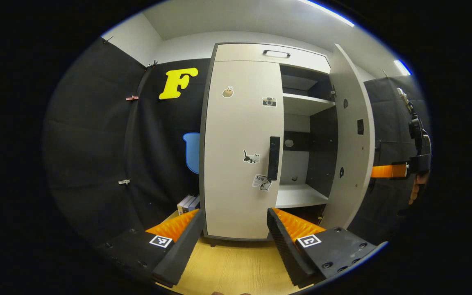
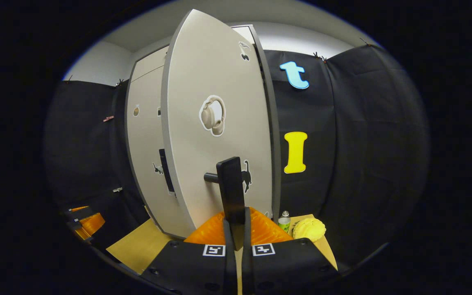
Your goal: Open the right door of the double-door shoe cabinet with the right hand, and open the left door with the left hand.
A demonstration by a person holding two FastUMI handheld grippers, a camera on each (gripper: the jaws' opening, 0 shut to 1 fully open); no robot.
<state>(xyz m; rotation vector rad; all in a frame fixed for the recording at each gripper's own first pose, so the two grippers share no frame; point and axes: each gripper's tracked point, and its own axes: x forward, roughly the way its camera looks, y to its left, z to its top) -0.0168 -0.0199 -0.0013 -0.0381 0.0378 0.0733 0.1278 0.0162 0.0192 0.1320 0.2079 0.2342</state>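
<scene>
The pale shoe cabinet's left door [image 1: 240,151] is closed, its black vertical handle [image 1: 274,158] at its right edge. My left gripper [image 1: 234,229] hangs open a short way in front of this door, touching nothing. The right door [image 1: 352,139] stands swung out, baring the shelves [image 1: 301,194] inside. In the right gripper view my right gripper [image 2: 236,229] is shut on the right door's black handle [image 2: 232,184], and the door [image 2: 215,135] is angled outward. The right gripper [image 1: 400,169] and the hand holding it also show behind that door's edge.
A drawer with a black handle [image 1: 276,53] tops the cabinet. Books [image 1: 189,203] lie left of its base. A green can [image 2: 284,221] and a yellow knobbly ball [image 2: 309,228] sit on the wooden surface [image 1: 228,266] right of the cabinet. Black cloth walls close in both sides.
</scene>
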